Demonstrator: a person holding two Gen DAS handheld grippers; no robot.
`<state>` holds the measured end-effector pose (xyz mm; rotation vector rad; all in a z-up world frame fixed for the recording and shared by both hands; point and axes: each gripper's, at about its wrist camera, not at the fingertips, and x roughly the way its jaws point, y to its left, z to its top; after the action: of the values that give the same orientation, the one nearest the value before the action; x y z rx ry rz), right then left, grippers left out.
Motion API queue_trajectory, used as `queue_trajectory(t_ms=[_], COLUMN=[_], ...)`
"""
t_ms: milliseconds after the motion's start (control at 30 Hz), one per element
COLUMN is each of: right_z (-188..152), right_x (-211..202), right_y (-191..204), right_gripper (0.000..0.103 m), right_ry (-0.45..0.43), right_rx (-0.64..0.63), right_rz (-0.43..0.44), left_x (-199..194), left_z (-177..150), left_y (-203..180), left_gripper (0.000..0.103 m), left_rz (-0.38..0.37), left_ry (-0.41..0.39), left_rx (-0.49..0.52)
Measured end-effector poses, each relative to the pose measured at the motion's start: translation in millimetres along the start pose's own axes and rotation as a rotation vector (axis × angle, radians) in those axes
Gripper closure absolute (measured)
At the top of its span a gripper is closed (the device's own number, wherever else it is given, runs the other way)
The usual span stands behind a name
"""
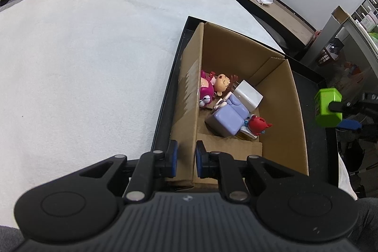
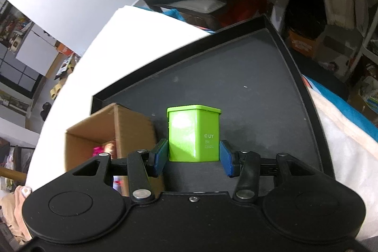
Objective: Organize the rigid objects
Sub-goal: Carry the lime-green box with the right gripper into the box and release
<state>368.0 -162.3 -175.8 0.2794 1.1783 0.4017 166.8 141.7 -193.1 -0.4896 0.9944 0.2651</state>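
Green plastic, a single square-sided box is sitting clamped between the two blue pads of the right gripper, hanging over the bare floor of the black tray. One cardboard carton is standing in that tray at its left side, and the left gripper is pinching the carton's near wall with its jaws closed on the cardboard. Only the left wrist view is looking down into the carton, where five things are lying: a pink figure, a doll head, a white block, a lilac toy sofa and a red figure. The right wrist view is showing the embossed lettering on the green box and only a blurred glimpse of pink inside the carton. A white cloth is covering the table beneath the tray.
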Motion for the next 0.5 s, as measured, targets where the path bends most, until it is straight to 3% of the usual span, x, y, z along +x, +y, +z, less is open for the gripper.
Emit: queue_trajectory(t_ms=[500], right_z=[5.8], right_x=[-11.2], right_y=[64.0], right_gripper=[0.057], right_ry=[-0.023], right_rx=[-0.131], right_rz=[0.049], left_x=[-1.5], left_z=[0.2], left_y=[3.1], left_gripper=[0.089], left_rz=[-0.018], left_ry=[0.000], left_rx=[-0.003])
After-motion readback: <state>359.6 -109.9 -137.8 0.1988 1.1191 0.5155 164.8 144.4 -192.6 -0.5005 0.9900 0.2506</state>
